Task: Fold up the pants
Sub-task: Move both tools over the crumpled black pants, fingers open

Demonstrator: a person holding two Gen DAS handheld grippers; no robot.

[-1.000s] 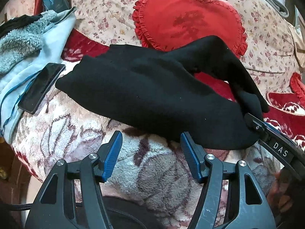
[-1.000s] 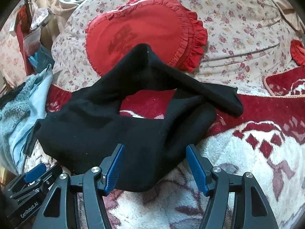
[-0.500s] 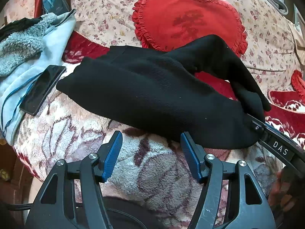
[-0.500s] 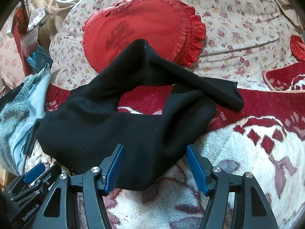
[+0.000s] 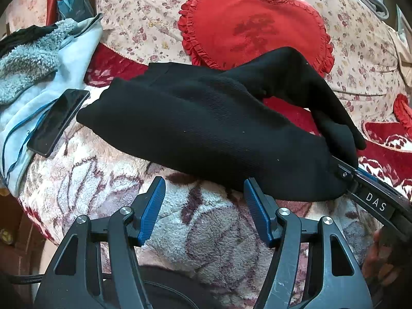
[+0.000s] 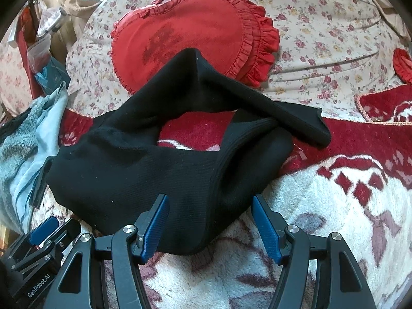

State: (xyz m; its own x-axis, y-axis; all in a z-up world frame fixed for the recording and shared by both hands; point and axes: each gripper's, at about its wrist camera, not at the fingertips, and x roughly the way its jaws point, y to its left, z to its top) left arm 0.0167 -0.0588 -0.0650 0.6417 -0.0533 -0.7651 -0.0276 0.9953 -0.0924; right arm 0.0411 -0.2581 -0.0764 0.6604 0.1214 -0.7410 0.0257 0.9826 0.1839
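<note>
While both claws gape, knitted black pants (image 6: 134, 170) slump crumpled on fleecy blanket (image 6: 322, 213)

Pants (image 6: 144, 170) lie on blanket (image 6: 322, 219) (phone (image 5: 58, 122) left, cushion (image 6: 195, 31) behind).

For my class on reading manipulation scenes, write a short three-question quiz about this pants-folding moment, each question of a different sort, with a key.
1. True or false: the left hand-held gripper is clamped on the black pants.
2. Multiple choice: the dark phone lies on (A) the red heart-shaped pillow, (B) the pale blue garment, (C) the pants.
3. Short answer: what lies between the open jaws of the right hand-held gripper?

Key: 1 false, its jaws stand open over the fleece blanket, short of the pants. 2 B. 3 the near edge of the black pants, unpinched.
</note>
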